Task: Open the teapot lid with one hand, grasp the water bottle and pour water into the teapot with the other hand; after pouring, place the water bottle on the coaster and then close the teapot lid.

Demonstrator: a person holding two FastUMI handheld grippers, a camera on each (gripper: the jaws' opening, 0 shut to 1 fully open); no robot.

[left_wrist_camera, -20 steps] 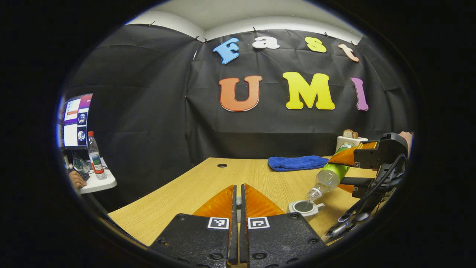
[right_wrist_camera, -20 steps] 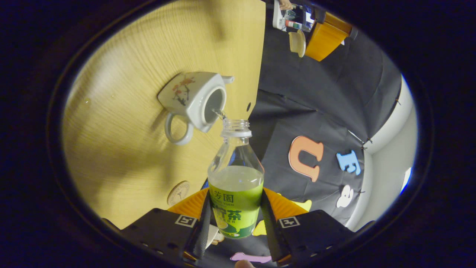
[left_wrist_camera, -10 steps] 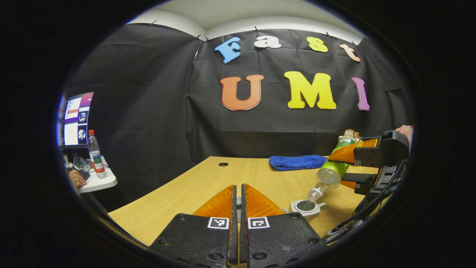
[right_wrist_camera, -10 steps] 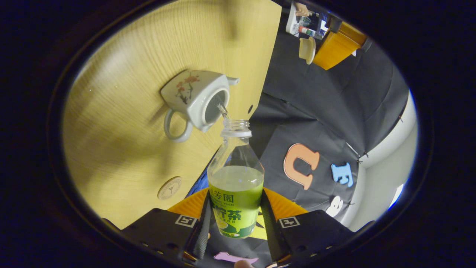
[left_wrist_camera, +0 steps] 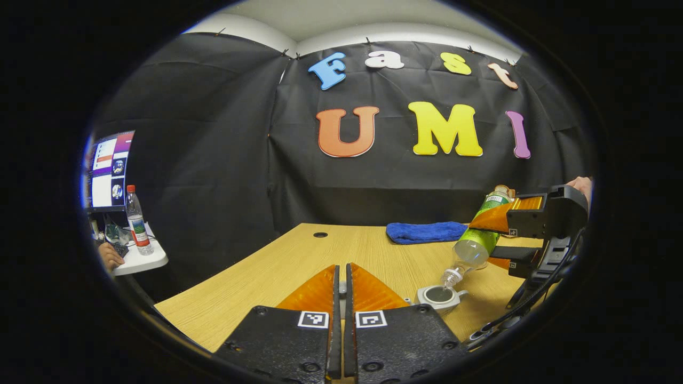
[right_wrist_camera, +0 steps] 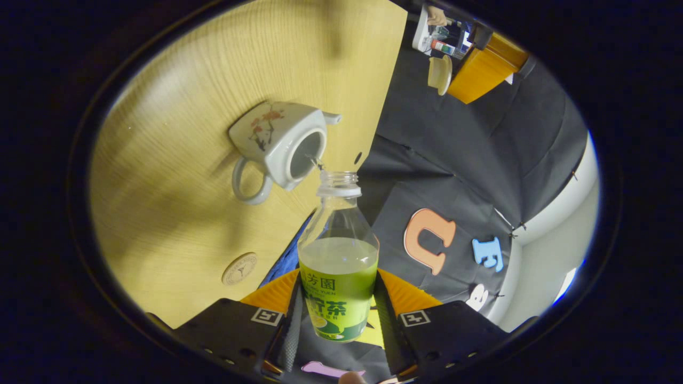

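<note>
In the left gripper view, the left gripper (left_wrist_camera: 342,288) sits at the bottom centre with its fingers pressed nearly together; a small pale piece shows in the slit, probably the teapot lid, though it is too hidden to be sure. At the lower right the open teapot (left_wrist_camera: 438,297) stands on the wooden table (left_wrist_camera: 277,272), and the tilted water bottle (left_wrist_camera: 475,242), held by the right gripper (left_wrist_camera: 499,240), points its mouth down at the opening. A blue towel (left_wrist_camera: 425,232) lies behind.

In the right gripper view, the right gripper (right_wrist_camera: 338,298) clamps both fingers on the water bottle (right_wrist_camera: 338,266) at bottom centre. A thin stream runs from its neck into the teapot (right_wrist_camera: 277,146) at upper left. The round coaster (right_wrist_camera: 239,268) lies at lower left. The left gripper (right_wrist_camera: 480,69) holds the lid (right_wrist_camera: 439,74) at upper right.
</note>
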